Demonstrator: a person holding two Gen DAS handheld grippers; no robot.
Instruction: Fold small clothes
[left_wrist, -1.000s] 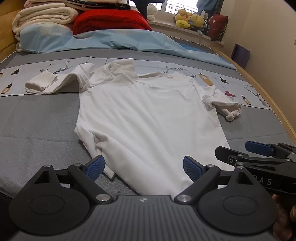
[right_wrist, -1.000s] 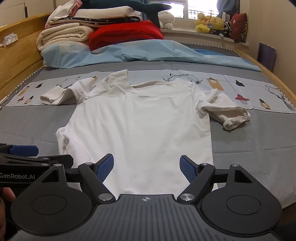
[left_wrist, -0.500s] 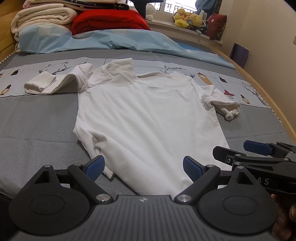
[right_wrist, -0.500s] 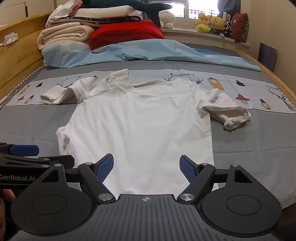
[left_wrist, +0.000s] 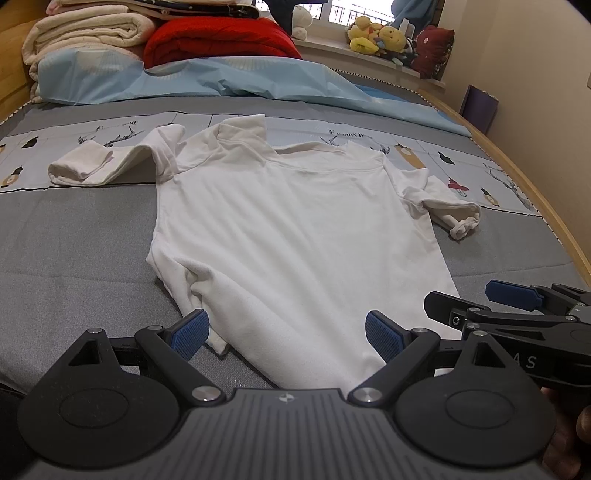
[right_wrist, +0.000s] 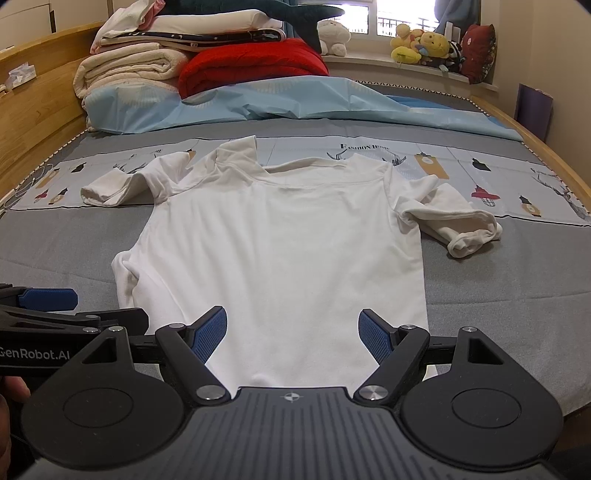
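Observation:
A small white long-sleeved shirt (left_wrist: 295, 236) (right_wrist: 284, 243) lies flat on the grey bed cover, collar away from me and hem nearest me. Its sleeves are bunched out to either side: the left sleeve (right_wrist: 125, 182) and the right sleeve (right_wrist: 458, 225). My left gripper (left_wrist: 286, 334) hovers open above the hem's left part with nothing between its blue pads. Over the hem's right part my right gripper (right_wrist: 293, 332) also stands open and holds nothing. Each gripper shows at the edge of the other's view.
Folded cream blankets (right_wrist: 125, 70), a red quilt (right_wrist: 251, 62) and a light blue sheet (right_wrist: 295, 103) are piled at the bed's far end. Stuffed toys (right_wrist: 424, 46) sit on the window sill. A wooden bed frame (right_wrist: 33, 122) runs along both sides.

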